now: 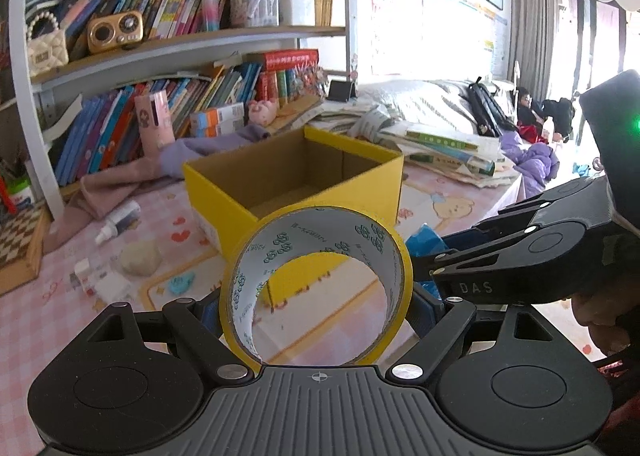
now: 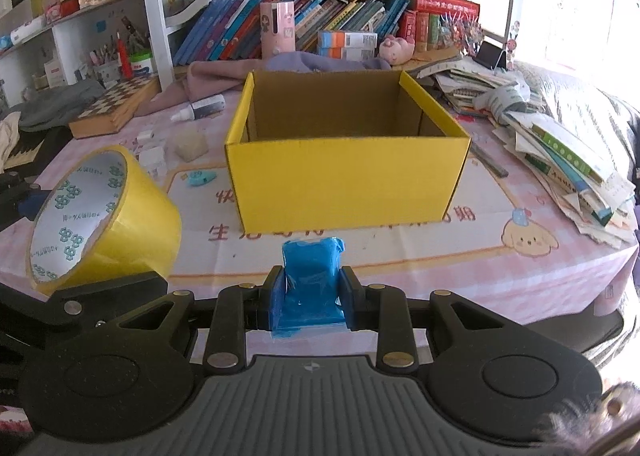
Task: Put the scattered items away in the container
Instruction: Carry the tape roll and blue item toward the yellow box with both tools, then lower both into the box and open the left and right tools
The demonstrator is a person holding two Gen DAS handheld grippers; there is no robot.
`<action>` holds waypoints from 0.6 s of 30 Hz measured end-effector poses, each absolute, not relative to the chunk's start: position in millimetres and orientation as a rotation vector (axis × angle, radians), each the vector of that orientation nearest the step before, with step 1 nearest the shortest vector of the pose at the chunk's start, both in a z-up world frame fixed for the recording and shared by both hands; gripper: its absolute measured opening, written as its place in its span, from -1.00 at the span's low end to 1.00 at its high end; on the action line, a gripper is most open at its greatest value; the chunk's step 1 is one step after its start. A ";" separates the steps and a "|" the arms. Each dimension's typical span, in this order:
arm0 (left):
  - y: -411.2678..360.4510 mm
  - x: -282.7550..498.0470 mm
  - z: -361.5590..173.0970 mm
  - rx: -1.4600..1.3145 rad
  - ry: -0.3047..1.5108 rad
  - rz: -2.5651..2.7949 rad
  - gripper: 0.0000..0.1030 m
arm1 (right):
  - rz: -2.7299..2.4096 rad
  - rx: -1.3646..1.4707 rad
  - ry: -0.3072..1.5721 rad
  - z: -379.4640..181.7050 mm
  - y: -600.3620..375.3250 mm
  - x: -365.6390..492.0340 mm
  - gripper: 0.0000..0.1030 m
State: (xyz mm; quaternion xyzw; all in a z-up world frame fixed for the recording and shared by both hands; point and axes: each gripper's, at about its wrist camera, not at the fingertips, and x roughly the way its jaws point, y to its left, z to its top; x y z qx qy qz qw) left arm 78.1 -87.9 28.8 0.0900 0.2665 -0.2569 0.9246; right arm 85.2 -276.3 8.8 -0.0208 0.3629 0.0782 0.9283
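Note:
My left gripper point(image 1: 316, 308) is shut on a yellow tape roll point(image 1: 244, 288), held upright in front of the open yellow cardboard box point(image 1: 224, 192). The roll also shows in the right wrist view point(image 2: 132, 224), at the left, above the table. My right gripper point(image 2: 312, 296) is shut on a blue packet point(image 2: 312, 268) and holds it in front of the box point(image 2: 344, 176), which looks empty inside. The right gripper's body and the blue packet point(image 1: 428, 240) show at the right of the left wrist view.
On the pink tablecloth point(image 2: 480, 256) left of the box lie a small white bottle point(image 2: 200, 108), a pale lump point(image 2: 192, 146), small white pieces point(image 2: 154, 160) and a small blue item point(image 2: 200, 177). A chessboard point(image 2: 114, 106) lies at far left. Stacked papers and books point(image 2: 560, 152) lie at the right. Bookshelves stand behind.

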 end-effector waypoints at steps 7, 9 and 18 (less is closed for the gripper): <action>-105.4 102.1 40.3 0.170 0.454 -0.528 0.68 | 0.155 -0.070 0.695 18.6 -291.2 107.6 -0.48; -111.2 112.0 44.2 0.162 0.429 -0.522 0.68 | 0.147 -0.073 0.675 22.8 -299.3 117.2 -0.48; -139.2 159.1 66.3 0.147 0.351 -0.479 0.68 | 0.138 -0.075 0.565 45.6 -338.5 175.2 -0.48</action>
